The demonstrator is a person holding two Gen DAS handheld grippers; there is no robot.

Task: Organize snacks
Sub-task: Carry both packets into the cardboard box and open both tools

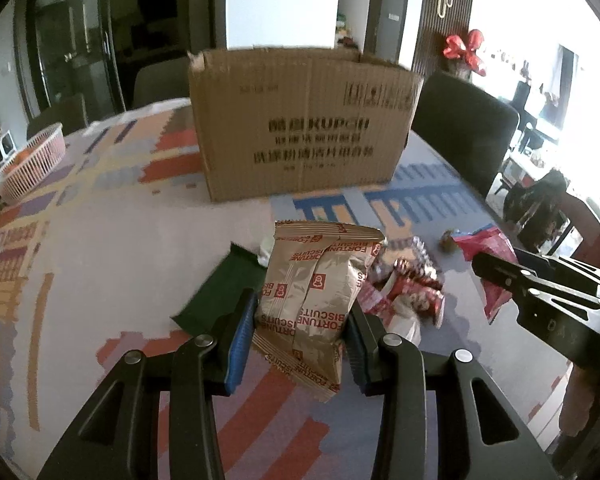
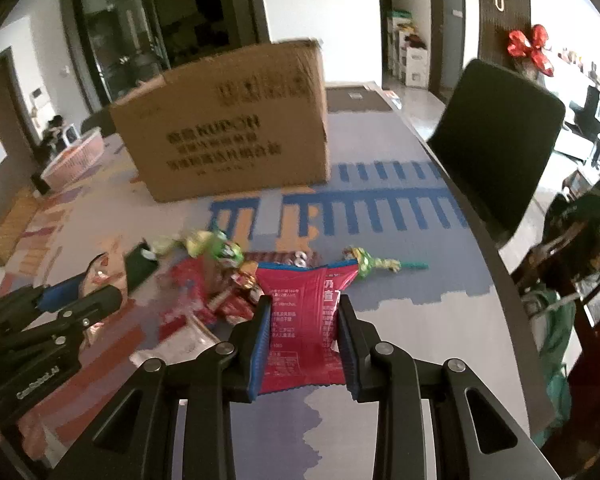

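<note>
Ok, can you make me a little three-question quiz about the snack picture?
1. True or false: the left gripper holds a tan Fortune Biscuits packet.
2. The right gripper holds a packet of which colour? A green, B red, C blue.
3. Fill in: behind the loose snack pile stands a cardboard ___.

Key: 1 true; 2 B; 3 box.
</note>
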